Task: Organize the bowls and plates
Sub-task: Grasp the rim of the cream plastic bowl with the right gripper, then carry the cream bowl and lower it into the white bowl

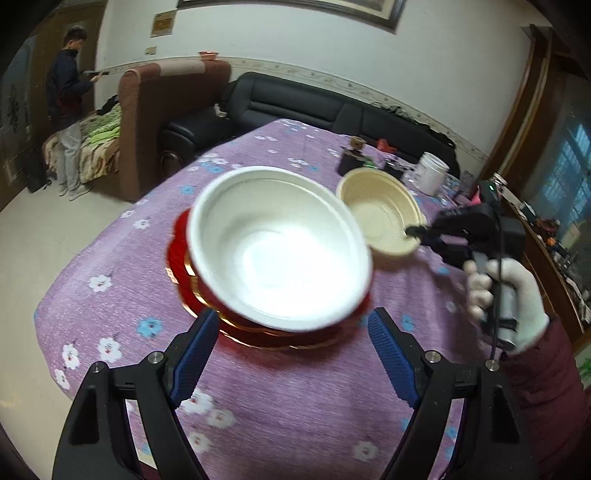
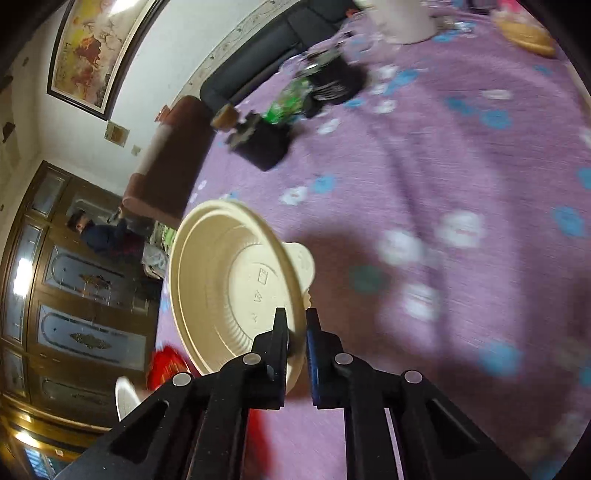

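Right gripper (image 2: 296,323) clamping rim of tilted beige plastic bowl (image 2: 225,288); left gripper (image 1: 291,325) gaping wide, empty, before white foam bowl (image 1: 280,251) sitting on red gold-rimmed plates (image 1: 192,291); beige bowl at its 2 o'clock.

One white bowl (image 1: 280,247), one cream bowl (image 1: 380,212), a stack of red plates (image 1: 207,295) of unclear number, one white jar (image 1: 430,173), two grippers

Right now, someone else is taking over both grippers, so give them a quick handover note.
Right gripper: shut on the rim of the cream bowl, held tilted above the tablecloth.
Left gripper: open, holding nothing, jaws either side of the near rim of the white bowl.
Done: white bowl sits on the red plates.
Left: likely nest the cream bowl into the white one. Another cream dish lies at the table's far side.
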`<action>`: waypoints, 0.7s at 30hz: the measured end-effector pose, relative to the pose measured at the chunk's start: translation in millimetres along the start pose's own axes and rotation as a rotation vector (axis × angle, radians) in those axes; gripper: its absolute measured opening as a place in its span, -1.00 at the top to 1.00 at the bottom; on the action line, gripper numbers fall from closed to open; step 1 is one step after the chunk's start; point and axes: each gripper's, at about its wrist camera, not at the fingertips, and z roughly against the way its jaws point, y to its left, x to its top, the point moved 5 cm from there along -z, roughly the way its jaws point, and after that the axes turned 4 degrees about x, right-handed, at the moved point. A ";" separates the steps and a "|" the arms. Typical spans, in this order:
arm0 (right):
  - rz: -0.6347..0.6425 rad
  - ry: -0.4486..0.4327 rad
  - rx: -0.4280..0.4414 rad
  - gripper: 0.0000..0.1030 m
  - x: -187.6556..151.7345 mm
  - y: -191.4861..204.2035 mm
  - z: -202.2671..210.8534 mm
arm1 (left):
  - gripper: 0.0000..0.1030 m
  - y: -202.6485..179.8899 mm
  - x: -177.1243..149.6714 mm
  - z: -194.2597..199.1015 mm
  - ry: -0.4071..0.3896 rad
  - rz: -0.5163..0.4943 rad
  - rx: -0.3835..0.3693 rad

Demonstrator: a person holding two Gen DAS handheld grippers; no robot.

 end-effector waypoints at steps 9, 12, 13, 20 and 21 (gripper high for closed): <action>0.000 0.148 -0.001 0.79 -65.3 -88.6 117.5 | -0.59 -64.8 -10.0 8.0 0.011 -0.143 -0.053; 0.046 0.119 -0.041 0.74 -78.7 -106.1 145.8 | -0.59 -91.9 -13.6 1.0 0.048 -0.186 -0.084; 0.076 0.093 -0.078 0.70 -81.5 -110.4 154.0 | -0.59 -101.2 -15.1 -2.2 0.063 -0.203 -0.095; 0.119 -0.059 -0.096 0.34 -86.0 -117.2 178.7 | -0.59 -160.9 -22.5 -31.8 0.174 -0.298 -0.146; 0.123 -0.074 -0.094 0.34 -86.7 -116.7 180.2 | -0.62 -168.5 -21.5 -37.0 0.172 -0.317 -0.140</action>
